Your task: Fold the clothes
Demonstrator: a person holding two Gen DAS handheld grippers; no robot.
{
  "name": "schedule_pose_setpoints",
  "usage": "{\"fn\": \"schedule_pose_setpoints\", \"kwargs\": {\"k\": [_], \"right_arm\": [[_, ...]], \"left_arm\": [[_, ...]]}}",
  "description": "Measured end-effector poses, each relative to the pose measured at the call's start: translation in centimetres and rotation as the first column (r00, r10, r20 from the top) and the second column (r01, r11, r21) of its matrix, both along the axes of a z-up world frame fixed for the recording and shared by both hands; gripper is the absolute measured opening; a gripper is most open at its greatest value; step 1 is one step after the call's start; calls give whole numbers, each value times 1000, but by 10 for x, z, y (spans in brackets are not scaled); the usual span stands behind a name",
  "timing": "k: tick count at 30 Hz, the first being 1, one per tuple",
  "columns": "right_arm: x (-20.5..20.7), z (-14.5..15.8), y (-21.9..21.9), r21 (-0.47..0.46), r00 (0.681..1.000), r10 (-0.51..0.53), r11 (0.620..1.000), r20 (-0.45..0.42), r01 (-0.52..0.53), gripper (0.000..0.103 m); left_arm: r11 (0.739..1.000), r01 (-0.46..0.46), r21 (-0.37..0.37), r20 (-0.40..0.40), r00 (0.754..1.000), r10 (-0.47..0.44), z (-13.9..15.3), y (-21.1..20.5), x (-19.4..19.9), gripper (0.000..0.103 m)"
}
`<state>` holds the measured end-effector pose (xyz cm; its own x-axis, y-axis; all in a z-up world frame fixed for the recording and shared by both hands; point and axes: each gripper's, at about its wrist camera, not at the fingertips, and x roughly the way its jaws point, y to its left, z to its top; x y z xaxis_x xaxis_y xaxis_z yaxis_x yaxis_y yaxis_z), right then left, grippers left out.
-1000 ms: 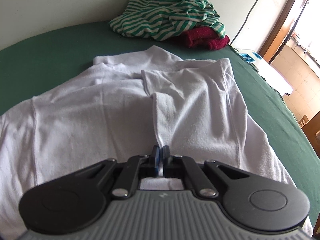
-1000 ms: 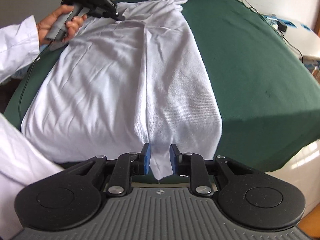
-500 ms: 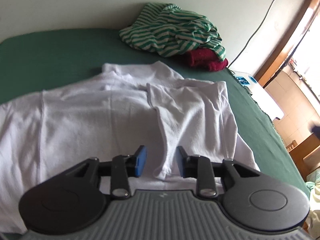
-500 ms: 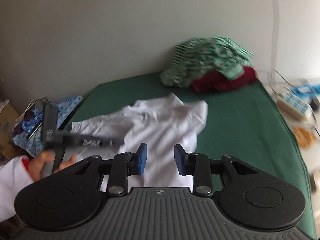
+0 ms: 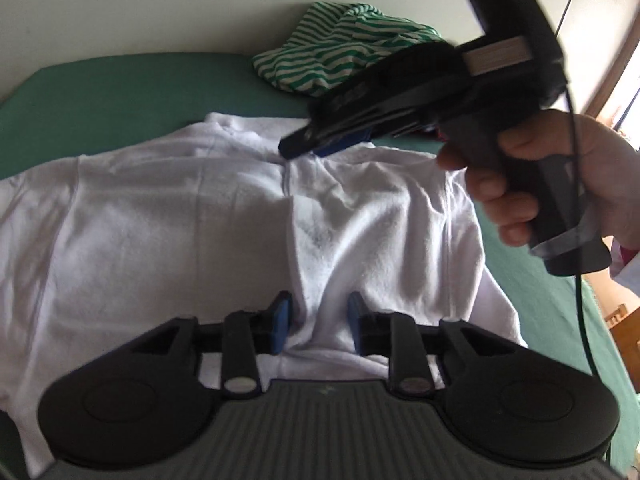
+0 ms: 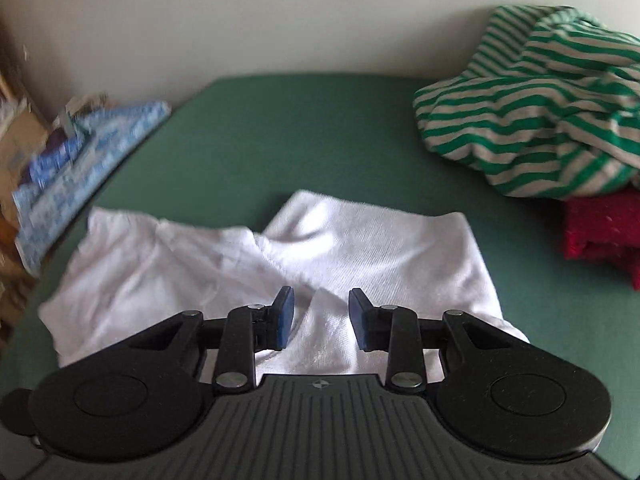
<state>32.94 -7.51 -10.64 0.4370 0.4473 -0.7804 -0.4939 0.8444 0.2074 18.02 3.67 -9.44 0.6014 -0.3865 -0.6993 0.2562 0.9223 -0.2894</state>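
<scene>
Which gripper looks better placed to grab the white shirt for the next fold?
Left, probably. The left gripper straddles a raised ridge of the white shirt, jaws closing around it. The right gripper hovers open above the fabric.

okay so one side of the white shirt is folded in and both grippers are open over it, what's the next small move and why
Probably lower the right gripper onto the folded panel's far corner and close there. The white shirt lies flat on the green cover, and that gripper hangs open above the panel's upper end. The left gripper straddles the near edge, its jaws closing without yet pinching cloth, so a matching far grip seems next.
</scene>
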Motion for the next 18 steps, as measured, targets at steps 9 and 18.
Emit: {"fn": "schedule_pose_setpoints", "kwargs": {"k": [9, 18], "right_arm": [[-4, 10, 1, 9, 997, 8, 1000, 71, -9, 3], [-8, 14, 37, 156, 989, 118, 979, 91, -131, 3]], "left_arm": [[996, -84, -4, 13, 996, 84, 9, 1, -7, 0], [987, -156, 38, 64, 986, 153, 22, 10, -40, 0]]}}
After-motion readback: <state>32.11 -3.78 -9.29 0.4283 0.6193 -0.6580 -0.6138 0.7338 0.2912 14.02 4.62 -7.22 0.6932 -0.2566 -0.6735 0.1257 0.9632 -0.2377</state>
